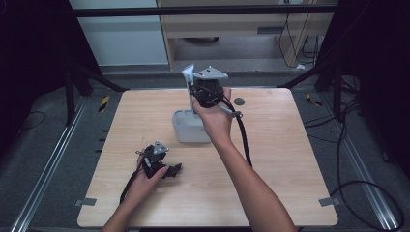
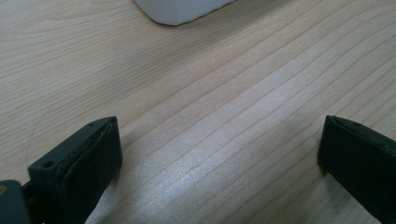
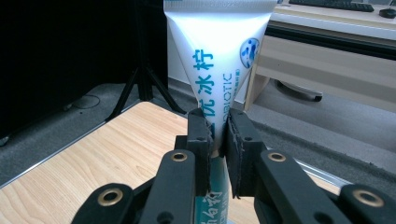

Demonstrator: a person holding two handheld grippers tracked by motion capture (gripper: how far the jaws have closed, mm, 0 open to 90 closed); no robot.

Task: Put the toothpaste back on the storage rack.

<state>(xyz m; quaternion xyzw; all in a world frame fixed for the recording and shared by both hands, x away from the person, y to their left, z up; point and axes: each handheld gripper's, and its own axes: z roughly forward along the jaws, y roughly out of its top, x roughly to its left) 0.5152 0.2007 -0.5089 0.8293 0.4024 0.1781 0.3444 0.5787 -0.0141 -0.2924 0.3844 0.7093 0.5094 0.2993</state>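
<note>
The right tongs (image 3: 217,140) are clamped on a white plastic tube with blue lettering (image 3: 217,56), both black pads pressing its lower part while the wide crimped end stands up above them. In the high view the same right tongs (image 1: 205,89) are held up over the far middle of the pale wooden counter (image 1: 270,159), with the white tube (image 1: 188,76) sticking up at their left, above and just behind a light grey rounded plastic box (image 1: 186,126) that sits on the counter. The left tongs (image 1: 167,169) rest low on the counter near its front left, well apart from the box. In the left gripper view the left tongs (image 2: 219,144) stand wide apart with only bare wood grain between them, and a corner of the grey box (image 2: 180,9) shows at the top edge
</note>
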